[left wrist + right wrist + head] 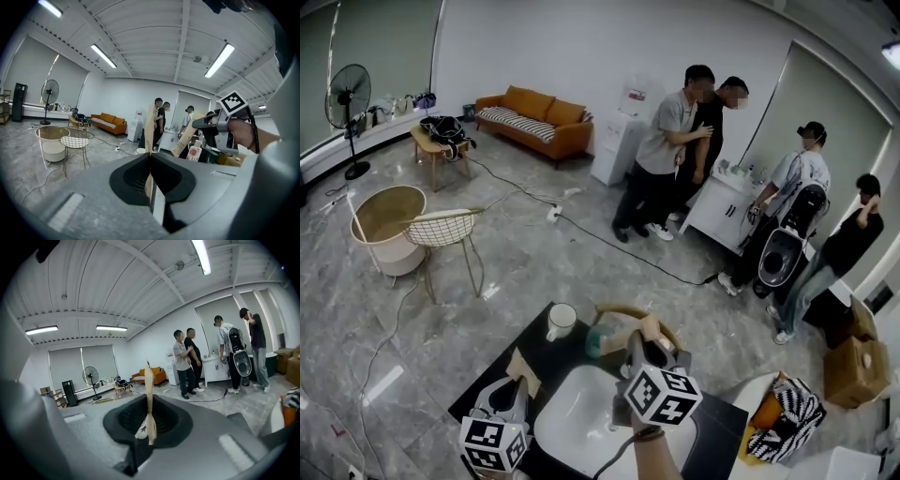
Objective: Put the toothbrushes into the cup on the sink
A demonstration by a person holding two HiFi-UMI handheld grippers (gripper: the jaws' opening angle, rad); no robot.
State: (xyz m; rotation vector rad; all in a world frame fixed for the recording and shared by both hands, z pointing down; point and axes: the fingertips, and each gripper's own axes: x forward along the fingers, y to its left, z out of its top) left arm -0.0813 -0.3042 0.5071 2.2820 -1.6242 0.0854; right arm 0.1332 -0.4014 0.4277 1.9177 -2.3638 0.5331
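Note:
A white cup [561, 321] stands on the black counter [497, 389] beyond the white sink basin [581, 417]. My left gripper [517, 384] is at the basin's left, shut on a flat tan toothbrush pack [150, 123] that sticks up between the jaws. My right gripper [643, 343] hovers over the basin's far rim, to the right of the cup, shut on a second thin tan toothbrush pack [149, 386]. In the left gripper view the right gripper [202, 124] shows with its pack [186, 137] slanting down, and the cup [140, 150] is small behind my pack.
A teal object [593, 342] and a curved wooden rim [628, 311] sit by the right gripper. A pink-labelled bottle [194, 152] stands on the counter. A wire chair [442, 228], a round tub [386, 225], cables and several people [670, 159] occupy the floor beyond.

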